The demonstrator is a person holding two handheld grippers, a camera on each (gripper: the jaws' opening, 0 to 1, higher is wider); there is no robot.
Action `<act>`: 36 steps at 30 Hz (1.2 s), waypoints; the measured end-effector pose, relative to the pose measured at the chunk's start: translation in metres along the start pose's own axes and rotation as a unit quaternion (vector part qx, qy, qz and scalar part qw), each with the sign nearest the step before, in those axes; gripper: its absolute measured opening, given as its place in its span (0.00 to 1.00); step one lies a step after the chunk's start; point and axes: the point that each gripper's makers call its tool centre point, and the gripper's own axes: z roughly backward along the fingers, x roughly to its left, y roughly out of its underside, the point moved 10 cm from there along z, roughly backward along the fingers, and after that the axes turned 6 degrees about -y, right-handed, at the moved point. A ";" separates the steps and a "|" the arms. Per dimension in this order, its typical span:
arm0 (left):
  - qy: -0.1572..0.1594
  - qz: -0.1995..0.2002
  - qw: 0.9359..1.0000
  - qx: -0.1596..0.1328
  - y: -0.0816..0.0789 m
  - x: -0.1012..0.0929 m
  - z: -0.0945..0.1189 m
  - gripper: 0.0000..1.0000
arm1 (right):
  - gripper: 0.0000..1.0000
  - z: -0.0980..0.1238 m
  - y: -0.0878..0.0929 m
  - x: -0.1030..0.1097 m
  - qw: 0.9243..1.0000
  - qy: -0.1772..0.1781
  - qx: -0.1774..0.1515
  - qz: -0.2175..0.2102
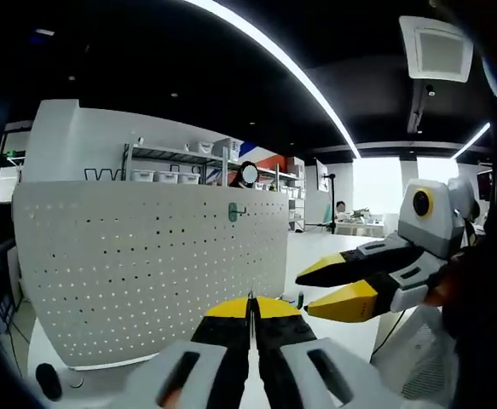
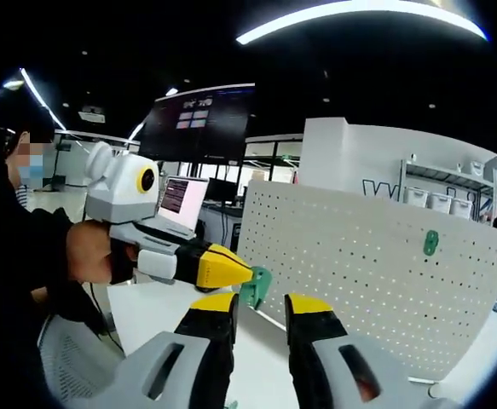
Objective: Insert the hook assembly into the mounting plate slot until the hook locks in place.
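Approach step: left claw [image 2: 231, 271] pinches a green hook [image 2: 255, 286], right claw [image 2: 261, 308] hangs open, empty; next, carry it toward two o'clock into the pegboard [image 2: 376, 281].

a white counter [image 1: 316, 247] carries a white perforated mounting plate [image 1: 137, 273] that stands upright on it, its lower edge meeting the surface; in the right gripper view the same counter [image 2: 158, 311] runs pale and bare in front of the plate [image 2: 376, 281], and an open laptop [image 2: 180, 204] sits at its far end, beyond the plate's left edge
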 end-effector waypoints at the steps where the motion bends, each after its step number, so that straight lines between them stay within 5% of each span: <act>1: 0.000 0.002 1.000 -0.002 0.000 0.000 0.000 0.01 | 0.19 0.000 -0.001 0.000 1.000 0.000 -0.001 0.001; 36: 0.038 0.038 0.998 -0.023 -0.009 -0.023 0.002 0.01 | 0.03 0.000 -0.005 0.002 1.000 0.010 -0.004 0.021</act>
